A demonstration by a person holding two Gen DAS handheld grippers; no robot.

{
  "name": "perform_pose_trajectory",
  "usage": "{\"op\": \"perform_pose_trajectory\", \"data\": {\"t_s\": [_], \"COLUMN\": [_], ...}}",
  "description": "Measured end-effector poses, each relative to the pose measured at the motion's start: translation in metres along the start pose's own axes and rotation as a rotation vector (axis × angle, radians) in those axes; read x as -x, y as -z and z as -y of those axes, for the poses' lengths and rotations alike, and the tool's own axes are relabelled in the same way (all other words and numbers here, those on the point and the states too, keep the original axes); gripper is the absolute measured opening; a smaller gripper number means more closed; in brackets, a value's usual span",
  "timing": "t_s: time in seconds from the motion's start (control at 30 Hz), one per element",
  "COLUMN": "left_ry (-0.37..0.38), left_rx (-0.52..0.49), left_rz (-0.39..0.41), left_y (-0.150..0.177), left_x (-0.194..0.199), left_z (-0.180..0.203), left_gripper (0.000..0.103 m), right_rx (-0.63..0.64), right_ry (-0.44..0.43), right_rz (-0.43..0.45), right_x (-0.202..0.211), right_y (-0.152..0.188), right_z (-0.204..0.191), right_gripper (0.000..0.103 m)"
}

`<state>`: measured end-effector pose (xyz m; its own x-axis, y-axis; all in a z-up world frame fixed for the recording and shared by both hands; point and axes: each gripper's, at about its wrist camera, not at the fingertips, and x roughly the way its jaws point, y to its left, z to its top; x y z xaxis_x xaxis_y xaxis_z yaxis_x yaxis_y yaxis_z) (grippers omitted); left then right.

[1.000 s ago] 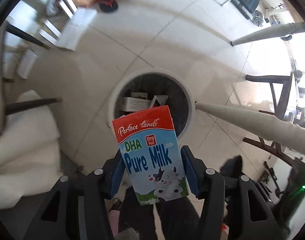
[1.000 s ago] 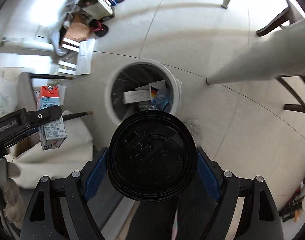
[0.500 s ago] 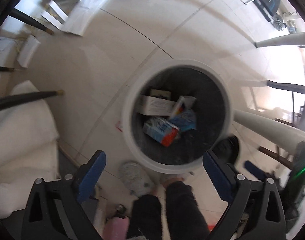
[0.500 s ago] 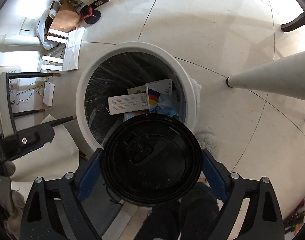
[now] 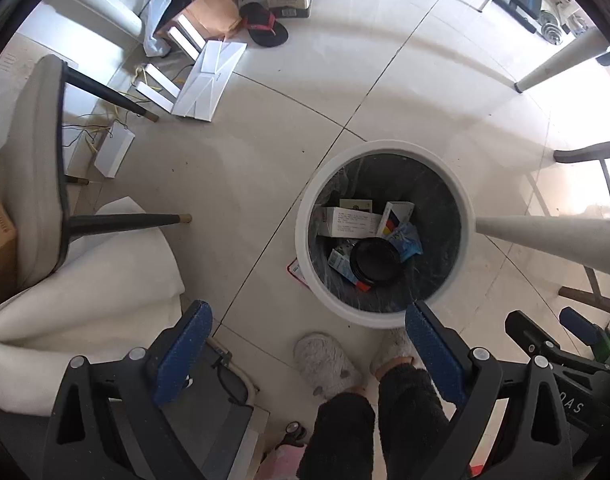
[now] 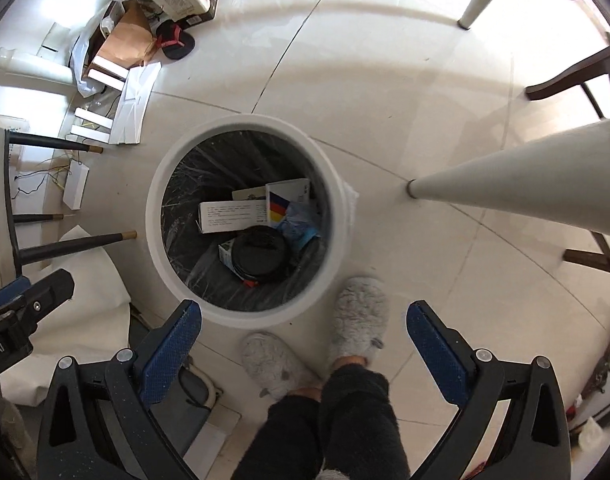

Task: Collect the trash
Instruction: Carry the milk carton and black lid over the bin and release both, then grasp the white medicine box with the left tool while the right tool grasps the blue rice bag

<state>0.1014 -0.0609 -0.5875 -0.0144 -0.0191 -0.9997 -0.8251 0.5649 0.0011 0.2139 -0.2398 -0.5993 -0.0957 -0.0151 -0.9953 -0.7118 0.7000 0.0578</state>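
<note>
While both grippers pointed straight down at a tiled floor, each stood with its blue-padded jaws spread wide and nothing between them. The left gripper (image 5: 307, 326) hung just beside a round white trash bin (image 5: 305, 248) lined with a dark bag; the right gripper (image 6: 303, 322), its jaws opening the last bit further, hung over the bin's (image 6: 155, 236) near rim and the person's grey fluffy slippers (image 6: 357, 316). Inside the bin lay a black cup lid (image 6: 259, 254) on top of a milk carton (image 5: 339, 264), with a white box (image 6: 233, 216) printed in text too small to read and a blue wrapper (image 6: 299, 228) beside them. No brand name on the trash could be read. A dark chair leg (image 5: 125, 222) stood near the bin.
</note>
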Motion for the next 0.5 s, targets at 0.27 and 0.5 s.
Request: {"op": "perform_pose_trajectory", "data": {"t_s": [0.27,0.5], "left_ry": [0.015,0.013], "left_rx": [0.012,0.032], "left_rz": [-0.028,-0.01], "left_y": [0.034,0.061], "left_x": [0.061,0.137], "left_z": [0.0,-0.007], "left_gripper": [0.099,0.099], "right_rx": [0.034,0.077], "right_ry": [0.024,0.033], "right_rz": [0.02,0.047], "right_x": [0.081,0.169], "right_y": [0.021,0.046], "right_z": [-0.001,-0.012], "right_gripper": [0.103,0.103]}}
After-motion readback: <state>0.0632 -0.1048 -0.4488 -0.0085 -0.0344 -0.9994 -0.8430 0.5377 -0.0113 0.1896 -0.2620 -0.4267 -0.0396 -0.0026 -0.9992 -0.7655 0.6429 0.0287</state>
